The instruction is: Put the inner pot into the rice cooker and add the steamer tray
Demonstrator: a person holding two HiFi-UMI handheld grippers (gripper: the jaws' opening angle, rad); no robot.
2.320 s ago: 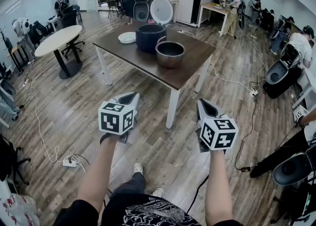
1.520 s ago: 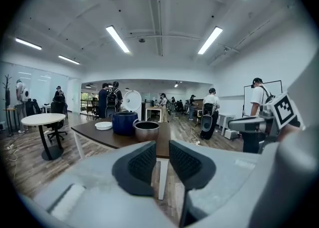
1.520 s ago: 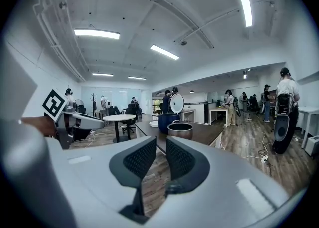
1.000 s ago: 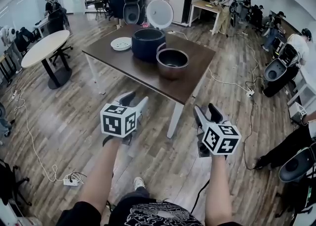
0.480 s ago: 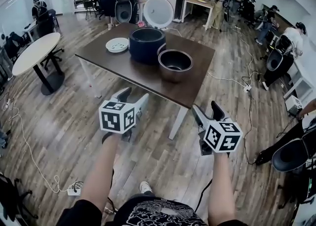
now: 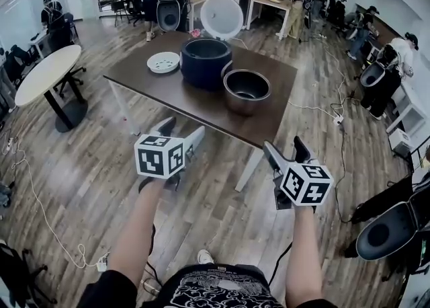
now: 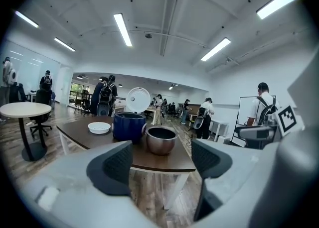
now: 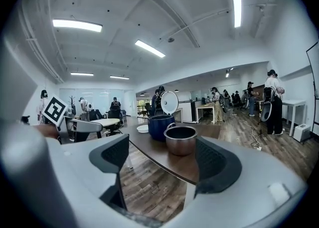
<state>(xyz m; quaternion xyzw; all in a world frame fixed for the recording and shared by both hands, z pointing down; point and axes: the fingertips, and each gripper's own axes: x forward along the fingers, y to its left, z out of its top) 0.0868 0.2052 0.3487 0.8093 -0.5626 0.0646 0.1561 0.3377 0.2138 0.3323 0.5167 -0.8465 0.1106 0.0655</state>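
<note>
Left tongs (image 6: 181, 128) are spread wide with nothing between them; their jaws have just been opening, and the left gripper view shows only air and the far-off surface (image 6: 188, 98) in the gap. Right tongs (image 6: 283, 145) are the same: wide apart, jaws just been opening, nothing held, clear gap in the right gripper view. Both are held out on the person's bare forearms over the wood floor (image 6: 87, 165), short of the surface's near edge and touching nothing. The left pair sits opposite the middle of that edge, the right pair by the near right corner. The surface is dark brown and rectangular, set at an angle to the person. The rice cooker (image 6: 205, 61) has a dark blue body and stands upright around the middle toward the far edge, with its white lid (image 6: 222, 16) swung up and open behind it. The metal inner pot (image 6: 246, 91) stands upright on the surface, outside the cooker and just beside it on the right-edge side, mouth up; whether the two touch can't be told. The white steamer tray (image 6: 163, 62) lies flat near the left edge, just beside the cooker on its other side. A round white table (image 6: 44, 74) stands off to the left, and people (image 6: 299, 4) stand at desks in the back of the room.
</note>
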